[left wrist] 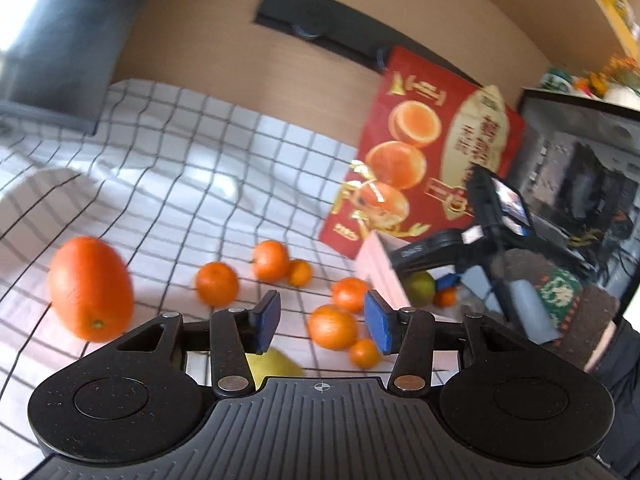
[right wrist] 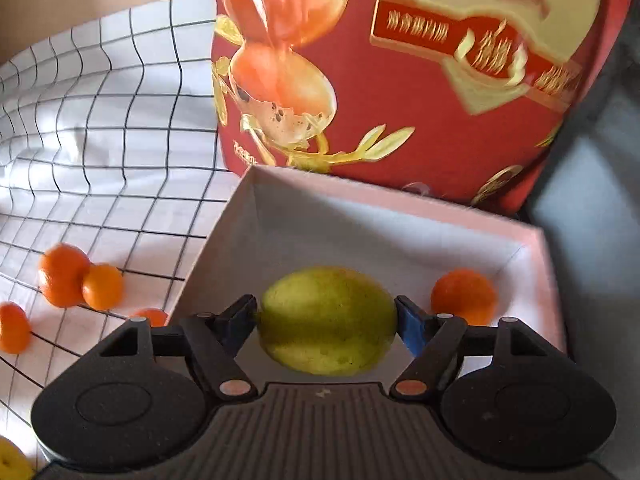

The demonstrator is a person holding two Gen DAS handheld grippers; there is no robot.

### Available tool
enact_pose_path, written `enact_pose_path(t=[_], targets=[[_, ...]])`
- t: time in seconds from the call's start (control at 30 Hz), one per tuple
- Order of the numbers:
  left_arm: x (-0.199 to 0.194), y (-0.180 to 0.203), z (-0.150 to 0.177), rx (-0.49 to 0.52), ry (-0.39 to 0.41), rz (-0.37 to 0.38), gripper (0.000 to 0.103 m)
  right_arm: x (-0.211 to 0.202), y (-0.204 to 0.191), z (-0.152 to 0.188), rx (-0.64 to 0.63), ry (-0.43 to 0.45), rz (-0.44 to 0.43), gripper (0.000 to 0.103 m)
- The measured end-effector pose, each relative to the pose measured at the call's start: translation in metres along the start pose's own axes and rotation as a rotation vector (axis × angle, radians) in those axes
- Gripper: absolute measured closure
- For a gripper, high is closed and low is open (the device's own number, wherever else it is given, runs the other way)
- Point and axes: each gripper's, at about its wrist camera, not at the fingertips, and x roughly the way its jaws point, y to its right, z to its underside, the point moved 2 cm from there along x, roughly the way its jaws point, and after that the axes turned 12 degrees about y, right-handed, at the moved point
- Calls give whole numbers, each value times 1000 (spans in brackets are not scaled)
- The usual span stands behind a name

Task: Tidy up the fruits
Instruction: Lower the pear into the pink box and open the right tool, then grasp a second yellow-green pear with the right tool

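Two grippers working: right gripper (right wrist: 326,322) jaws are clamping the green fruit (right wrist: 327,320) over the pink box (right wrist: 400,204) for drop-in beside a mandarin (right wrist: 464,294), while left gripper (left wrist: 322,316) jaws are hanging released above loose mandarins (left wrist: 333,327) on the checked cloth (left wrist: 180,168), presumably lining up one.

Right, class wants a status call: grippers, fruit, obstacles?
Right gripper clamps green fruit over pink box. Left gripper open, empty, above loose oranges. Nothing blocking.
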Motion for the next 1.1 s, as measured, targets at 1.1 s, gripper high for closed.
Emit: enact_pose_path(t=[1.1], targets=[[-63,-75,-1,-198,94,-251,52,-166,-125,135,-263,316,-550,15]])
